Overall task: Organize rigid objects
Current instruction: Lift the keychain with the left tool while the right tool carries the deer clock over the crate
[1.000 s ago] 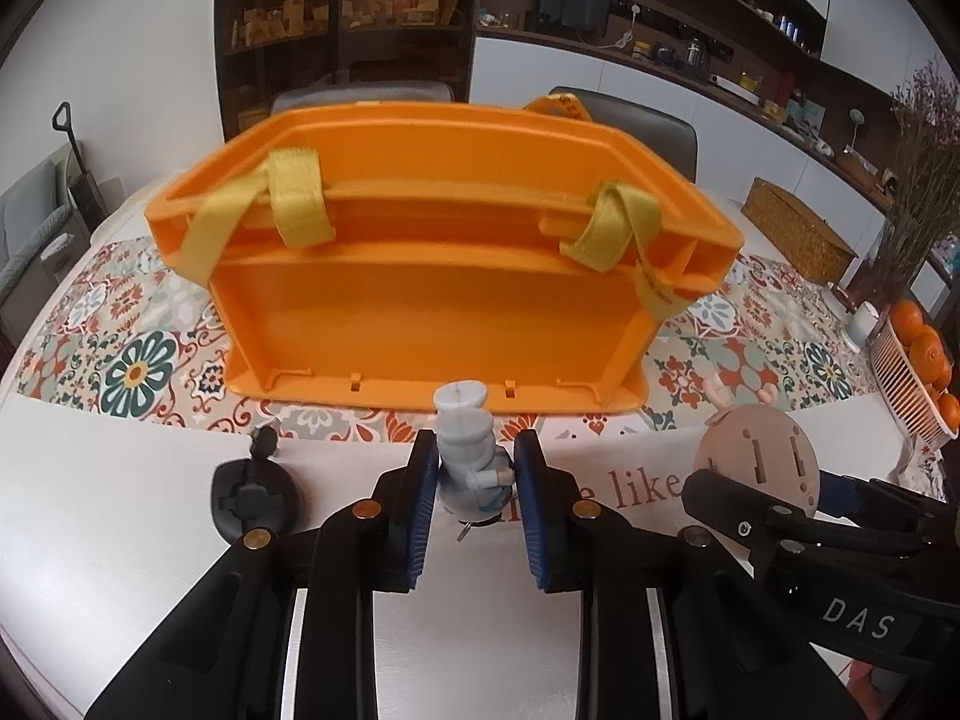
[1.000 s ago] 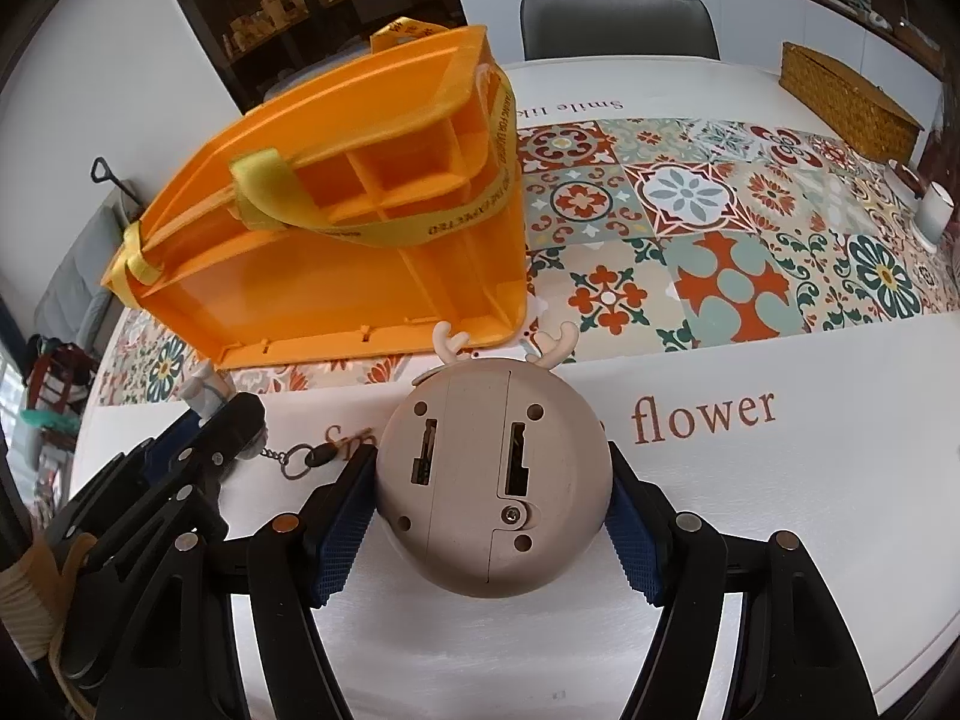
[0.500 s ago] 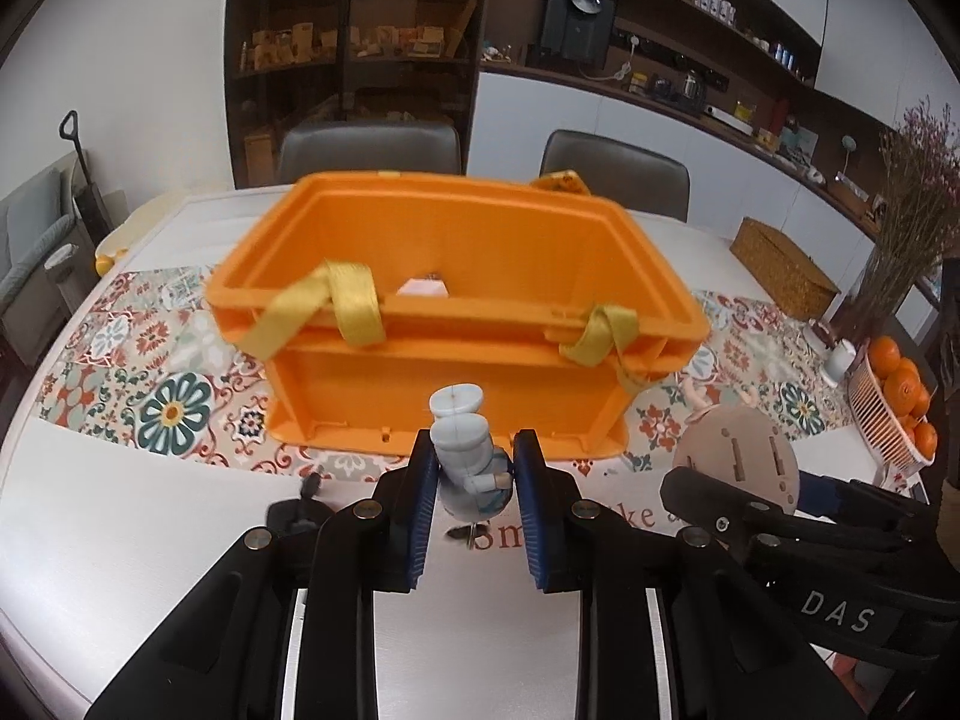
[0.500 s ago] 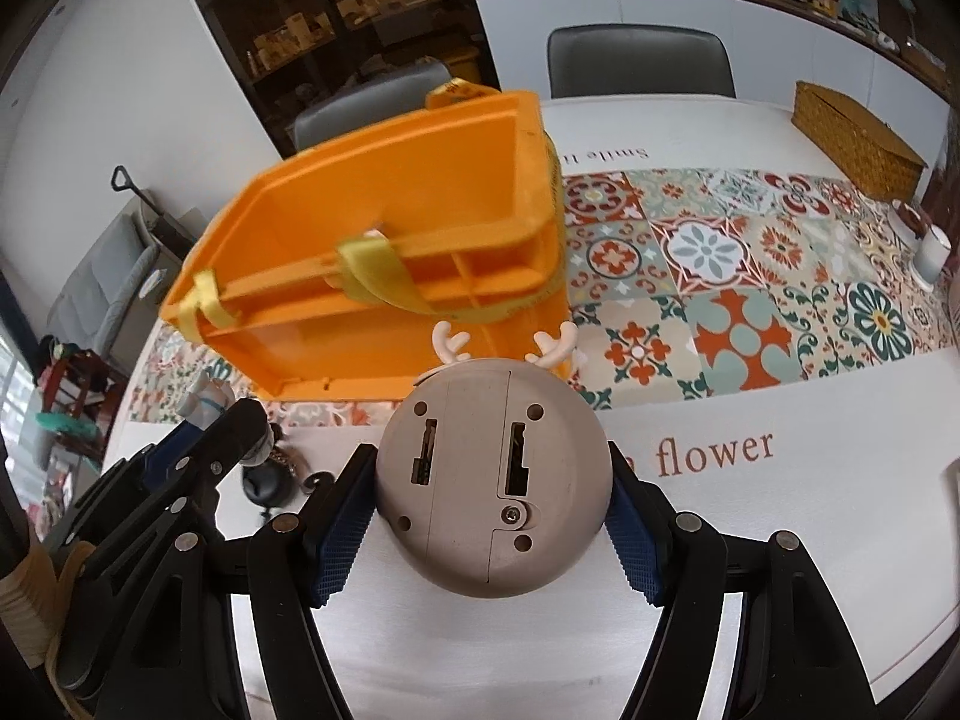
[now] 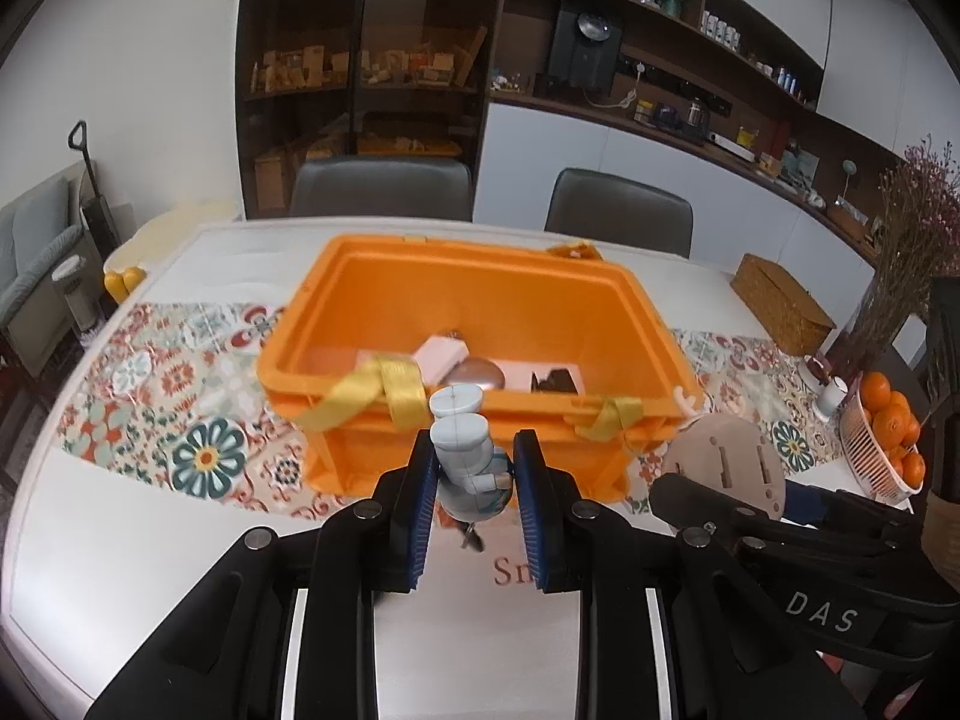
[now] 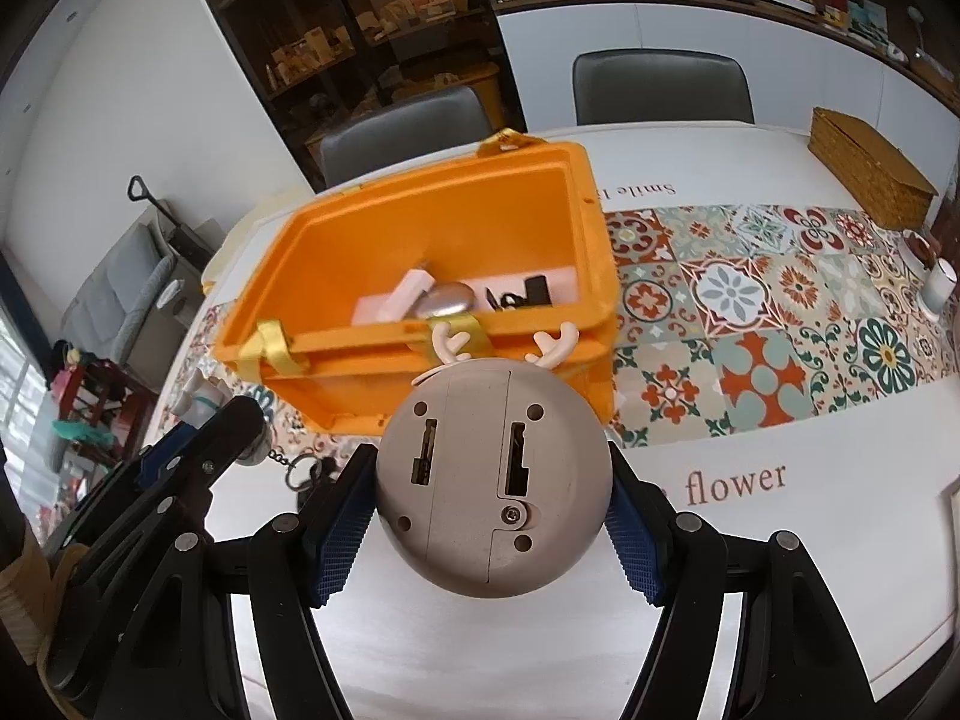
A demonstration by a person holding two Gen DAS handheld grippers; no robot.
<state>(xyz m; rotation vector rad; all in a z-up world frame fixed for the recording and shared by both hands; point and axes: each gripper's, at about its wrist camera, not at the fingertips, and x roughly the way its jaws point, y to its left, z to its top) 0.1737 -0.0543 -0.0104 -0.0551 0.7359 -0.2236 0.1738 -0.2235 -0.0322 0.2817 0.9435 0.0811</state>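
An orange plastic crate (image 5: 630, 324) (image 6: 582, 240) with yellow straps stands on the patterned runner, holding a pink box, a silver disc and other small items. My left gripper (image 5: 474, 474) is shut on a small grey-blue figurine (image 5: 465, 450) with a keychain hanging below, held above the table in front of the crate. My right gripper (image 6: 489, 516) is shut on a round beige reindeer toy (image 6: 492, 474), its antlers toward the crate and its underside facing the camera. In the left wrist view the toy (image 5: 726, 462) sits at the right; in the right wrist view the figurine (image 6: 201, 396) shows at the left.
A white table (image 6: 780, 570) with a tiled runner (image 6: 750, 312) carries a wicker box (image 6: 870, 174), a white cup (image 6: 939, 288) and a basket of oranges (image 5: 888, 426). A black item with a key ring (image 6: 306, 471) lies on the table below. Two grey chairs stand behind.
Both grippers have risen with their objects, so the crate's inside and contents have come into view. The crate looks smaller and lower in both views. Neither grip has changed.
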